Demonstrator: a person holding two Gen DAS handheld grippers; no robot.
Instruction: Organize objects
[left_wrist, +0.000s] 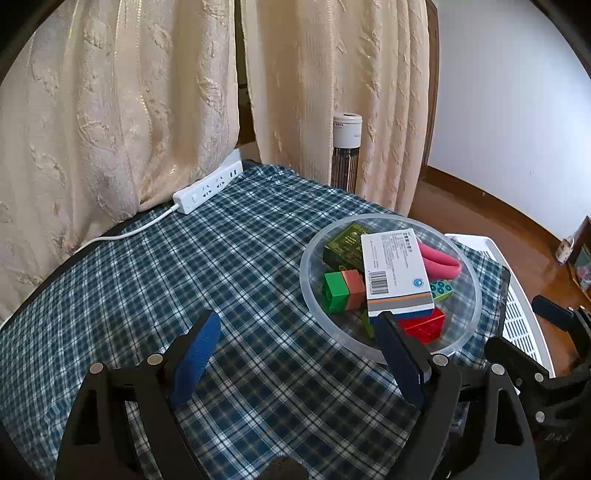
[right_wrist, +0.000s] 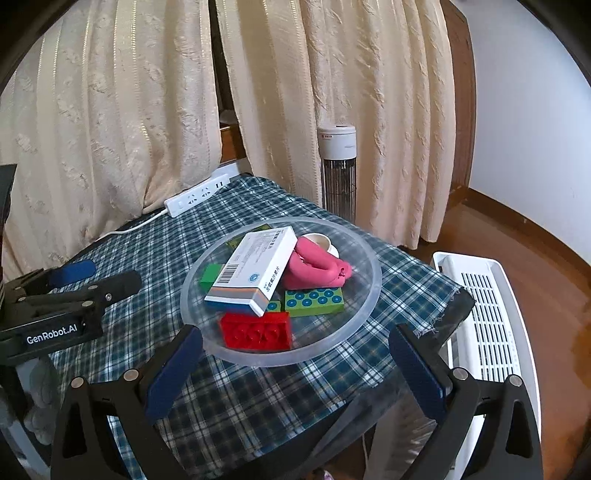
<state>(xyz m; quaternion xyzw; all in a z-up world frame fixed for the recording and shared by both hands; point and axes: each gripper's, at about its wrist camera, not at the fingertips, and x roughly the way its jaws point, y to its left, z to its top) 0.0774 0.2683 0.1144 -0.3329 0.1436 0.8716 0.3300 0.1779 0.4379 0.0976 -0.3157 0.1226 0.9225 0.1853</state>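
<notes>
Clear round bowl (right_wrist: 373, 291) sits on surface covered by blue plaid cloth (left_wrist: 184, 280), near right front corner. Inside bowl: white medicine box (right_wrist: 258, 269) lying tilted on top of pile, red brick (right_wrist: 255, 334) at front, green dotted brick (right_wrist: 314, 301), pink rubbery item (right_wrist: 314, 266), green block (left_wrist: 335, 293). Left gripper (left_wrist: 299, 332) spread wide, empty, over cloth left of bowl. Right gripper (right_wrist: 295, 350) spread wide, empty, just in front of bowl. White power strip (left_wrist: 208, 188) by curtain (left_wrist: 110, 110).
</notes>
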